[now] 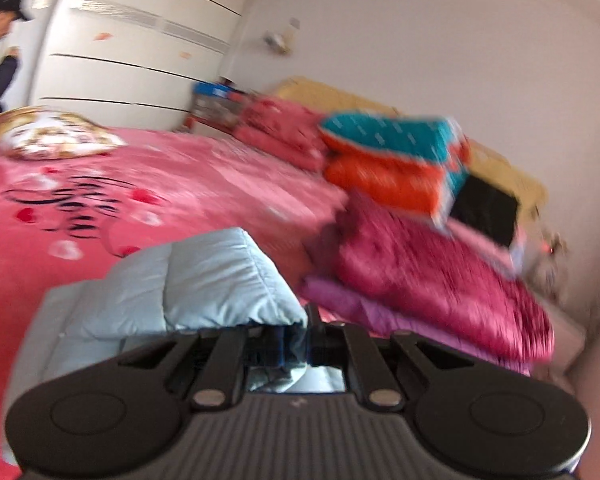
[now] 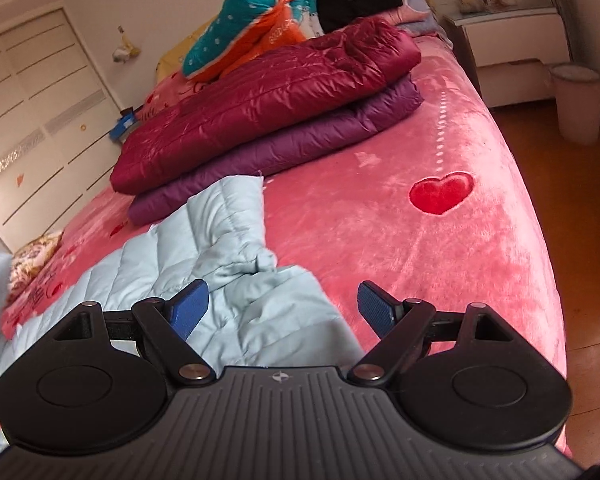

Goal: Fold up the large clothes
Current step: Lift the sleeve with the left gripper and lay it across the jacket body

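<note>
Plainly, the left gripper (image 1: 288, 340) is clamped on a bunched edge of the pale blue jacket (image 2: 204, 264) lying on the pink bed (image 2: 380, 208) — a thin pinch that could slip out mid-fold — while the right gripper (image 2: 284, 308), jaws apart, holds nothing to steady it.

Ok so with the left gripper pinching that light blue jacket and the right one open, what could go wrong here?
1. The left gripper seems to pinch only an edge of the light blue jacket, which could slip out.
2. The right gripper is open and holds nothing, so the rest may bunch.
3. The folded maroon jacket lies close; a swing could disturb it.
</note>
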The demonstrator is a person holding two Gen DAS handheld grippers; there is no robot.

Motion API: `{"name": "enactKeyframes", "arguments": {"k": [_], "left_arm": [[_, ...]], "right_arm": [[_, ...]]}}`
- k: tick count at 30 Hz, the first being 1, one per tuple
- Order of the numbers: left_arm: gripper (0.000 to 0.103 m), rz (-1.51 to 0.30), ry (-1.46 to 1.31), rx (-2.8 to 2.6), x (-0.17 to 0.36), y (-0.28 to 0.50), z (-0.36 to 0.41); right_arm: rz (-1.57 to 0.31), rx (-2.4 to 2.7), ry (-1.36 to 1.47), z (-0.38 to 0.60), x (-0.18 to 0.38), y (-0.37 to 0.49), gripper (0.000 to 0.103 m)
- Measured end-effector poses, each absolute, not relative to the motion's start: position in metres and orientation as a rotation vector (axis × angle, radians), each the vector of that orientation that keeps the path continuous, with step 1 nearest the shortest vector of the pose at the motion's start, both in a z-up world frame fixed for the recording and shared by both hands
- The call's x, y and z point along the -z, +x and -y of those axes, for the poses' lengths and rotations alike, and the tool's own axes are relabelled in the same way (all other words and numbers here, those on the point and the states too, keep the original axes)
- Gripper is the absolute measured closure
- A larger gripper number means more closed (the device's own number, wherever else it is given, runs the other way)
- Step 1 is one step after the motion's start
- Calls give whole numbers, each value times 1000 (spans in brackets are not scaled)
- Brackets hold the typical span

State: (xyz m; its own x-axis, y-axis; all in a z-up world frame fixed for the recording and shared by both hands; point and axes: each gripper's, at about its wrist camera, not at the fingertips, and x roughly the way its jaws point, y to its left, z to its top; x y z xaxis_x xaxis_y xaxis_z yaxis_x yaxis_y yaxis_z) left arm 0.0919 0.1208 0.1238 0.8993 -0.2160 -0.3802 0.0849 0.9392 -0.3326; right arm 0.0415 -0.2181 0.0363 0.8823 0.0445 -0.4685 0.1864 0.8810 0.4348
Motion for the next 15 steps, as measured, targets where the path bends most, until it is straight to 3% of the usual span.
{"name": "enactKeyframes", "arguments": {"k": [15], "left_arm": [[94,-566,-64,348,-78,107,29]], "right_arm": [[-462,84,593,251,-39,48,1]]}}
